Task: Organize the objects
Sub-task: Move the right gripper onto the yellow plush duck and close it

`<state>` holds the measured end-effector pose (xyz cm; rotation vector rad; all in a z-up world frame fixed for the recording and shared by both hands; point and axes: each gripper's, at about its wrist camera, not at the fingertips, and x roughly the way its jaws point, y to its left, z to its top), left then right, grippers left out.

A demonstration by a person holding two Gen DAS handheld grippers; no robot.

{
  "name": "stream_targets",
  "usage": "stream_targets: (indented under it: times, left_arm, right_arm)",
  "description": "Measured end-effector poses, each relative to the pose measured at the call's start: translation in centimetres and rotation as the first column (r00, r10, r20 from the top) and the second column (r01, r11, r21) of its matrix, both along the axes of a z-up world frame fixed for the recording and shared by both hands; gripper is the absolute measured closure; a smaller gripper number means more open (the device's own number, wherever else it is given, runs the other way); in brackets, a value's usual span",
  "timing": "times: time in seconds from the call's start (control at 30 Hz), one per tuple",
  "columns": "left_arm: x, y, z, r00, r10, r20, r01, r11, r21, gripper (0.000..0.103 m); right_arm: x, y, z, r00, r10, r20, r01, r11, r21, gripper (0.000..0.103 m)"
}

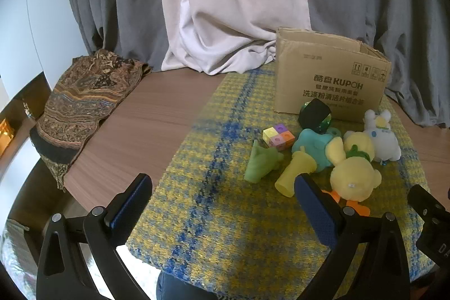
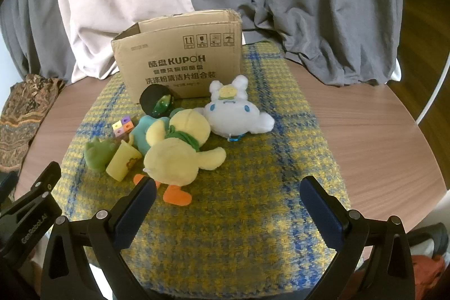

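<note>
A brown cardboard box [image 1: 332, 75] [image 2: 182, 61] stands open at the far side of a yellow-blue woven mat [image 1: 225, 215] [image 2: 253, 215]. In front of it lies a heap of toys: a yellow plush duck [image 1: 354, 176] [image 2: 180, 153], a white plush bunny [image 1: 381, 137] [image 2: 233, 111], a teal plush [image 1: 315, 145] [image 2: 143, 131], a green soft toy [image 1: 261, 162] [image 2: 98, 153], a yellow cup [image 1: 295, 173] [image 2: 122, 160], a coloured cube [image 1: 278, 137] [image 2: 122, 127] and a black-green ball [image 1: 313, 114] [image 2: 157, 101]. My left gripper [image 1: 222, 193] and right gripper [image 2: 227, 196] are open and empty, hovering near the mat's front.
A round wooden table [image 1: 140, 120] [image 2: 379, 145] carries the mat. A folded patterned cloth [image 1: 84, 106] [image 2: 19, 114] lies on its left edge. Grey and white curtains [image 1: 225, 4] [image 2: 309, 4] hang behind the box.
</note>
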<state>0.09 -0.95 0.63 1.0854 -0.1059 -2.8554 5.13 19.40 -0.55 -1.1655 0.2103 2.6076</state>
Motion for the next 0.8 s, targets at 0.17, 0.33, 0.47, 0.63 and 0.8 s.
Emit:
stream_targets:
  times: [0.17,0.33,0.47,0.63,0.8]
  left_arm:
    - [0.20,-0.04,-0.02,1.000,0.002,-0.006,-0.002,1.000,0.004,0.000]
    - [0.31,0.04,-0.21,1.000,-0.002,-0.005,0.002,1.000,0.015,0.000]
    - [0.42,0.25,-0.32,1.000,-0.023,-0.005,0.023,0.999,0.025,0.000]
    - [0.44,0.43,-0.27,0.999,-0.031,-0.007,0.031,0.999,0.026,0.000]
    - [0.39,0.39,-0.44,1.000,-0.025,-0.001,0.025,0.999,0.024,0.000]
  right_arm:
    - [0.10,0.19,-0.10,1.000,-0.001,0.003,0.001,1.000,-0.005,0.001]
    - [0.04,0.16,-0.37,1.000,-0.001,0.009,0.001,1.000,-0.005,0.001]
    - [0.12,0.17,-0.53,1.000,-0.003,0.012,0.003,1.000,-0.008,0.001]
    - [0.10,0.15,-0.57,1.000,-0.005,0.015,0.005,1.000,-0.010,0.001]
    - [0.18,0.14,-0.70,1.000,-0.004,0.015,0.005,1.000,-0.009,0.001]
